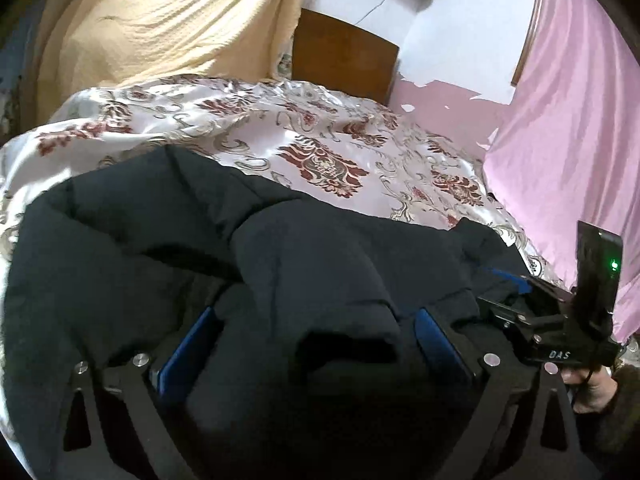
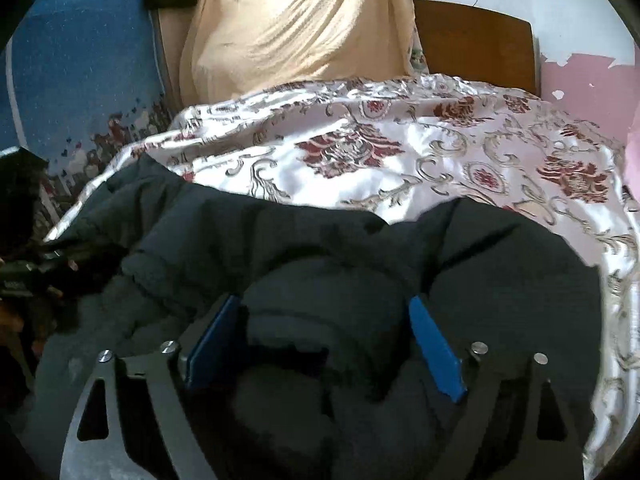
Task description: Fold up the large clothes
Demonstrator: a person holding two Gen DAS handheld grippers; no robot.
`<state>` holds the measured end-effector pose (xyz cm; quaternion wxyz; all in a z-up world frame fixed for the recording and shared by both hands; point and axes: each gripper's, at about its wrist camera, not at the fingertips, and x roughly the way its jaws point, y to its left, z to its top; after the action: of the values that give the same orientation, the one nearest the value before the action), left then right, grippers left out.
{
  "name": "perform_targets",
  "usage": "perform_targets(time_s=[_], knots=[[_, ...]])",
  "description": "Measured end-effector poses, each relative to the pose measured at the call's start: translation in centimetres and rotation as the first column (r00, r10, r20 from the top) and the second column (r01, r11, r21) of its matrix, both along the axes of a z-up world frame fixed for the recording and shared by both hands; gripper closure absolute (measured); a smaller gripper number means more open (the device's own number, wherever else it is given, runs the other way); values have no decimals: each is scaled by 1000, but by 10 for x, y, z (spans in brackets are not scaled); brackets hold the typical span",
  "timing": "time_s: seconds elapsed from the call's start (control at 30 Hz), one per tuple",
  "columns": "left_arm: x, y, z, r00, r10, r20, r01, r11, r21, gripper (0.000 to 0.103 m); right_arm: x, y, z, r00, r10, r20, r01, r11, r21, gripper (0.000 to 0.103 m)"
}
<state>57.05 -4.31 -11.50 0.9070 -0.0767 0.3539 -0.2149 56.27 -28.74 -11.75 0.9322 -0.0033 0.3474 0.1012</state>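
Observation:
A large dark navy padded jacket lies bunched on a floral satin bedspread. My left gripper has its blue-padded fingers wide apart with a thick fold of the jacket between them. The right gripper's body shows at the right of the left wrist view, at the jacket's edge. In the right wrist view the jacket fills the lower half. My right gripper also has a puffy roll of the jacket between its spread blue fingers. Whether either gripper presses the cloth is unclear.
A cream cloth hangs behind the bed beside a brown wooden headboard. A pink curtain hangs at the right. A blue patterned wall covering is at the left. The bedspread extends beyond the jacket.

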Motion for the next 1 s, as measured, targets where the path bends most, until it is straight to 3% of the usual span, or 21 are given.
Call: perform_targets(time_s=[0.13, 0.3, 0.47, 1.0], knots=[[-18, -7, 18, 1000, -19, -11, 20, 996, 87, 3, -24, 6, 16, 1000, 28, 10, -28, 999, -42, 13], [-48, 0, 40, 997, 63, -49, -58, 993, 98, 2, -54, 11, 40, 999, 41, 12, -40, 996, -74, 9], [-95, 8, 66, 993, 118, -7, -116, 986, 115, 0, -91, 12, 66, 998, 61, 26, -59, 996, -66, 2], [-228, 20, 142, 977, 180, 116, -193, 974, 115, 0, -221, -1, 139, 991, -3, 134, 3, 1000, 1, 2]])
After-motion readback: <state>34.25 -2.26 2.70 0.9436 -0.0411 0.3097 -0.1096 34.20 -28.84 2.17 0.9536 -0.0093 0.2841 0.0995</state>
